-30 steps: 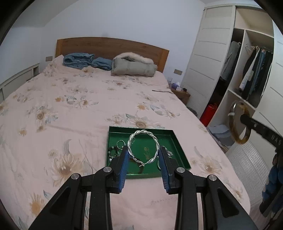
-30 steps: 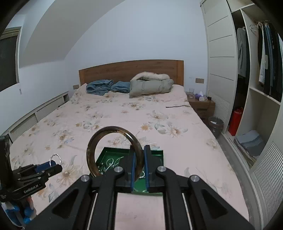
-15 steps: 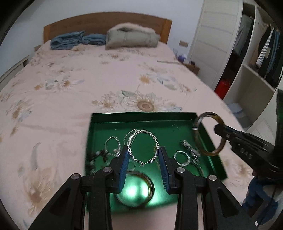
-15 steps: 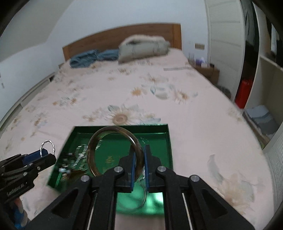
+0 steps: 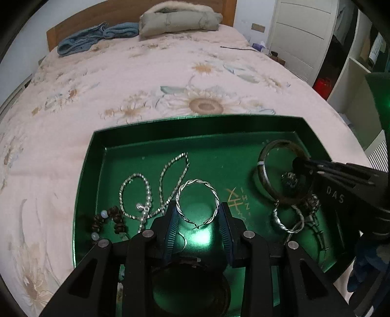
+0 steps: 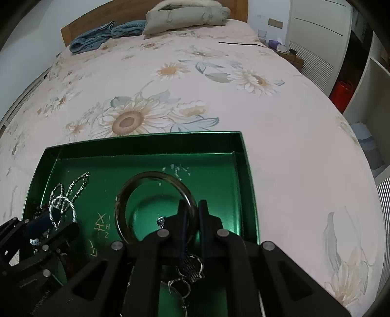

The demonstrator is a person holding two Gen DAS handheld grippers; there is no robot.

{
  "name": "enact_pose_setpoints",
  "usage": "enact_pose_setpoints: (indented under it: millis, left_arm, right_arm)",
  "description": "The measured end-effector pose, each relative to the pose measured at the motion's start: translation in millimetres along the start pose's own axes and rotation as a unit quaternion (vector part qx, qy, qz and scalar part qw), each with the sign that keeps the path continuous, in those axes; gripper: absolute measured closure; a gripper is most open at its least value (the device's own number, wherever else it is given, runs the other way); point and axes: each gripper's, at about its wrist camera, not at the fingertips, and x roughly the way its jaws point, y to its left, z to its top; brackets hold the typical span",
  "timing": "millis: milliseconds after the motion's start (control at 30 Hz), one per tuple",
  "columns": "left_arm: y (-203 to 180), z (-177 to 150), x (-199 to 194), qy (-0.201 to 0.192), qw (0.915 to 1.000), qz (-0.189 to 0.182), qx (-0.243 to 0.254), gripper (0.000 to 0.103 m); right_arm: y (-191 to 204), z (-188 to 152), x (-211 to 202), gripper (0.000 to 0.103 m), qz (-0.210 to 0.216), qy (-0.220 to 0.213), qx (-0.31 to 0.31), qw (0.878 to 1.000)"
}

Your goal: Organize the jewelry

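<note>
Left gripper [image 5: 198, 214]: we are pinching the twisted silver hoop [image 5: 197, 201] between its pads, at lower centre.
Right gripper [image 6: 192, 214]: we are clamping the brown bangle [image 6: 153, 195], near frame centre.
Change: a second ago both were high above the bed; now we are hovering low over the green tray [image 5: 195, 125].
Meaning: we are probably about to lay both pieces beside the chains [image 5: 151, 195].

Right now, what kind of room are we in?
It looks like a bedroom. There's a big bed with a flowery cover, a wooden headboard, folded bedding near it, and a white wardrobe beside it.
</note>
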Motion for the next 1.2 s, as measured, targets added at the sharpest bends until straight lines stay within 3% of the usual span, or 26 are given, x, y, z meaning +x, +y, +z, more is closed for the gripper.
enact_pose_setpoints:
  millis: [300, 367, 433, 600, 867, 1100, 1200]
  left_arm:
    - [13.7, -5.8, -8.8, -0.008, 0.9995, -0.007, -0.029, 0.068]
    - [17.9, -7.0, -22.1, -0.02, 0.9993, -0.01, -0.031, 0.064]
    - [21.3, -9.8, -40.7, -0.034, 0.9988, -0.005, -0.034, 0.056]
    - [29.2, -34.6, -105.7, -0.08, 0.996, 0.011, -0.038, 0.045]
    - [36.2, -118.9, -214.5, -0.157, 0.9858, 0.039, -0.047, 0.02]
    - [25.2, -206.5, -275.8, -0.167, 0.9821, 0.079, -0.035, 0.017]
    - [19.2, -245.1, -297.5, -0.174, 0.9805, 0.084, -0.038, 0.017]
  right_arm:
    - [0.8, -4.4, 2.0, 0.091, 0.005, 0.008, -0.004, 1.0]
    - [-0.5, -5.4, -7.6, 0.087, 0.013, -0.004, -0.002, 1.0]
    - [-1.3, -6.8, -20.7, 0.075, 0.018, -0.018, -0.004, 1.0]
    - [-4.0, -23.6, -77.9, 0.072, 0.034, -0.068, -0.013, 0.997]
    - [-4.9, -101.0, -194.5, 0.059, 0.055, -0.138, -0.058, 0.987]
    - [-3.1, -197.3, -266.1, 0.048, 0.076, -0.15, -0.075, 0.983]
    - [-2.8, -238.6, -287.2, 0.046, 0.067, -0.149, -0.085, 0.983]
